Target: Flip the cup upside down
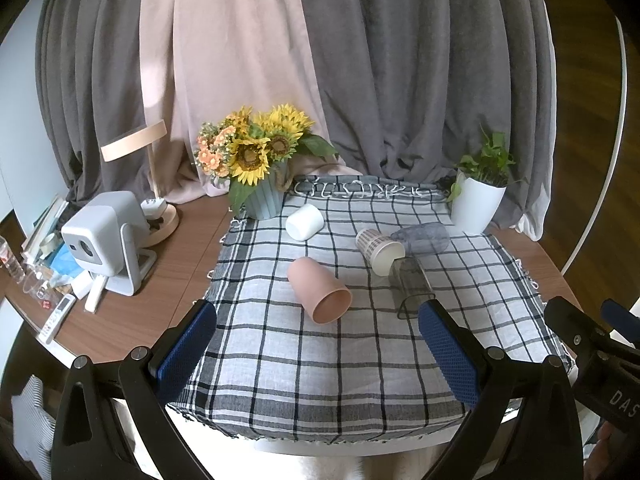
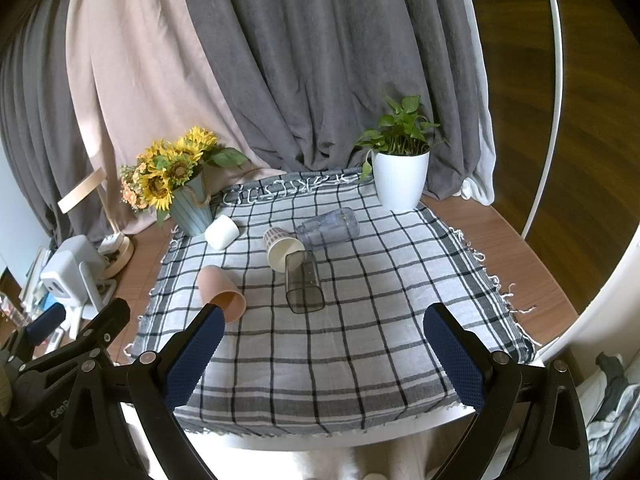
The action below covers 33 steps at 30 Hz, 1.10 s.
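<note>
The pink cup [image 1: 319,290] lies on its side on the checked cloth [image 1: 320,360] of the worktop [image 1: 120,320], its mouth toward the camera, near a paper cup [image 1: 379,251] and a dark clear cup [image 1: 410,286]. Left tool [image 1: 316,340] and right tool [image 2: 324,344] are both spread wide and hold nothing.

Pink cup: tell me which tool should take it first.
Left, probably. The pink cup lies on its side between the open left tool's fingers, mouth facing it. For the right tool, also open, it sits off by the left fingertip, so that one would need to shift sideways.
</note>
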Tool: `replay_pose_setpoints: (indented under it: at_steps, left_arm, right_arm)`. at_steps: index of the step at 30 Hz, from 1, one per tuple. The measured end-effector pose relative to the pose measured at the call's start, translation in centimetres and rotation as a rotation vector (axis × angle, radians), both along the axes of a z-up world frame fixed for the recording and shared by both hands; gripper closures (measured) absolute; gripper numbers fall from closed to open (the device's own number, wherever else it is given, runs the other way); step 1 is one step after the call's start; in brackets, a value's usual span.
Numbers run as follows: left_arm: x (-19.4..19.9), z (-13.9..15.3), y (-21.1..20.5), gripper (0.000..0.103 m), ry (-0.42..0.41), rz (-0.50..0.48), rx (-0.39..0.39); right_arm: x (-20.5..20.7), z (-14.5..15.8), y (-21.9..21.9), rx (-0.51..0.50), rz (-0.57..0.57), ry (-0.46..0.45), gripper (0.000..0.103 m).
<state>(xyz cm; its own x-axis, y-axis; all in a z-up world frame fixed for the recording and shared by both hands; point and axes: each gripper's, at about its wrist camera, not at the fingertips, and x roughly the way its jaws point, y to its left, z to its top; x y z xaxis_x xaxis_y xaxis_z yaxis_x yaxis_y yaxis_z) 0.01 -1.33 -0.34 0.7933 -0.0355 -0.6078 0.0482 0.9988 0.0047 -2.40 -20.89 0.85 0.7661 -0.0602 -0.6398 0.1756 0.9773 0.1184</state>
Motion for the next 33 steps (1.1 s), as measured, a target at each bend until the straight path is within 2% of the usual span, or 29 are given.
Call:
replay_pose_setpoints:
  at_steps: [23, 33]
  left_arm:
    - [0.1, 0.2, 0.3, 0.000, -0.001, -0.001, 0.000]
    - [1.0, 0.0, 1.7, 0.000, 0.025, -0.012, -0.033]
  right_arm:
    - [0.1, -0.2, 0.3, -0.005, -0.002, 0.001, 0.003]
    - [0.1, -0.1, 1.3, -0.005, -0.002, 0.005, 0.003]
